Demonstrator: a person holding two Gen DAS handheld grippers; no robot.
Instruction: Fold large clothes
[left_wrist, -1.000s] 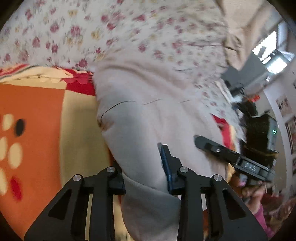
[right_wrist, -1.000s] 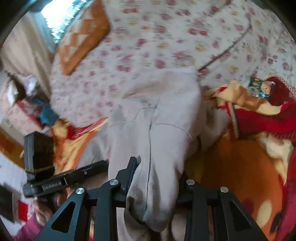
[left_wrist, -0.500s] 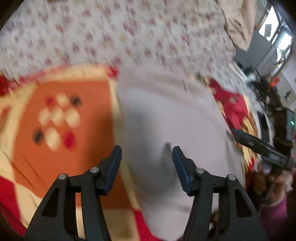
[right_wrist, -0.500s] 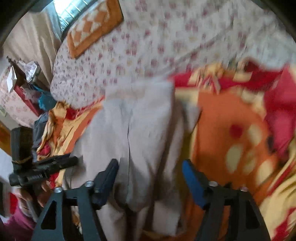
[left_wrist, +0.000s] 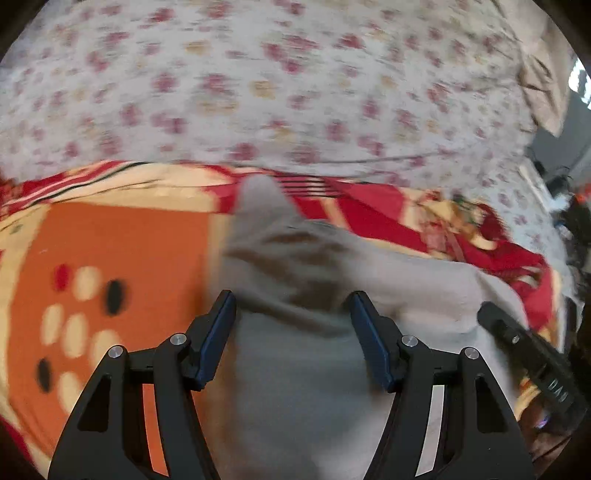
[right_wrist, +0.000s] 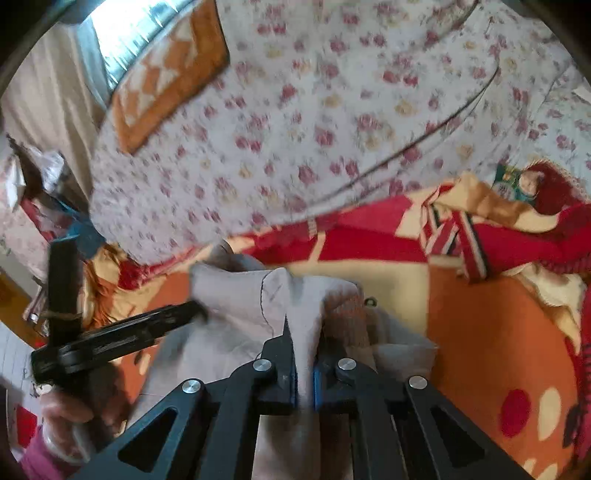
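A pale grey garment (left_wrist: 303, 354) lies bunched on an orange and red blanket (left_wrist: 122, 258). My left gripper (left_wrist: 291, 306) is open, its jaws wide apart just above the cloth, holding nothing. In the right wrist view my right gripper (right_wrist: 303, 332) is shut on a fold of the grey garment (right_wrist: 236, 306), which rises between the jaws. The left gripper also shows at the left of the right wrist view (right_wrist: 110, 336), and the right gripper shows at the right edge of the left wrist view (left_wrist: 532, 354).
A floral quilt (right_wrist: 295, 129) covers the bed beyond the blanket (right_wrist: 487, 332). An orange patterned pillow (right_wrist: 166, 70) lies at the far left by a bright window. Clutter (right_wrist: 33, 192) stands beside the bed at the left.
Both grippers let go of the garment and opened; the right one has now shut on a fold of it. The garment has been drawn back off the quilt onto the blanket.
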